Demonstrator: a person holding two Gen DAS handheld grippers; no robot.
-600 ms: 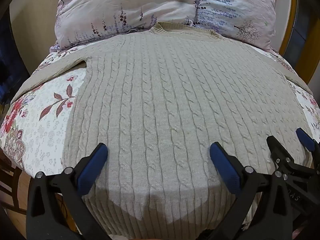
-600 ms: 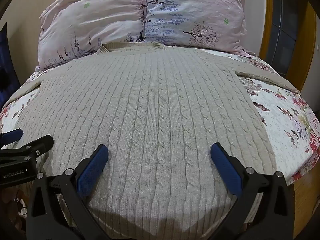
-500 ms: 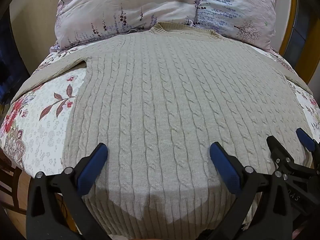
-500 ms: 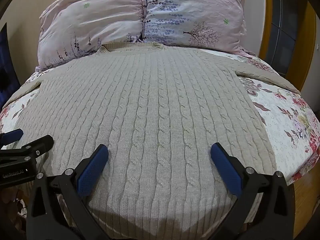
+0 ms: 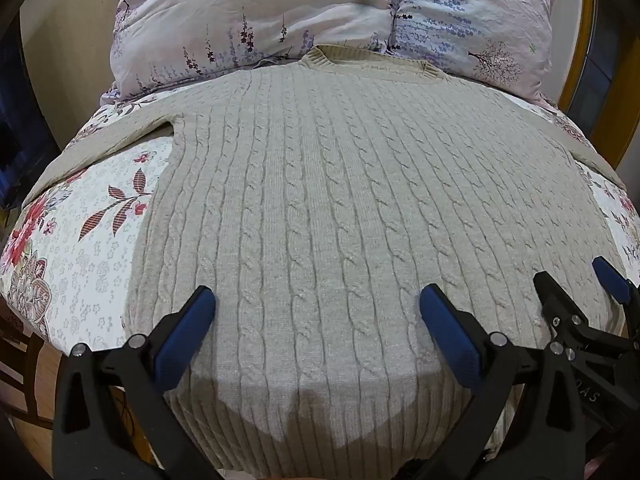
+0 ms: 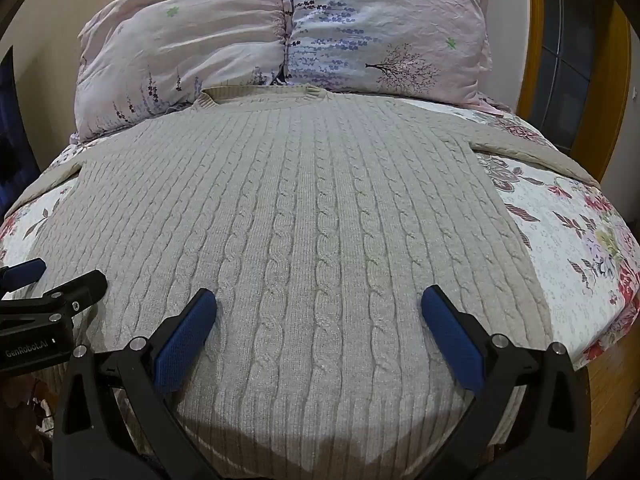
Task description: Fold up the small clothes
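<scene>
A beige cable-knit sweater (image 5: 340, 200) (image 6: 304, 216) lies flat and spread out on a floral bed, collar at the far end, sleeves stretched to both sides. My left gripper (image 5: 316, 304) hovers open above the sweater's lower left part, blue pads wide apart with nothing between them. My right gripper (image 6: 320, 304) hangs open over the lower right part, likewise empty. In the left wrist view the right gripper (image 5: 580, 284) shows at the right edge. In the right wrist view the left gripper (image 6: 52, 280) shows at the left edge.
A floral bedsheet (image 5: 88, 240) (image 6: 568, 232) covers the bed around the sweater. A folded pink and lilac quilt (image 5: 320, 12) (image 6: 280, 32) lies beyond the collar. A yellow wooden frame (image 6: 608, 92) stands at the right; the bed's wooden edge (image 6: 604, 396) shows below.
</scene>
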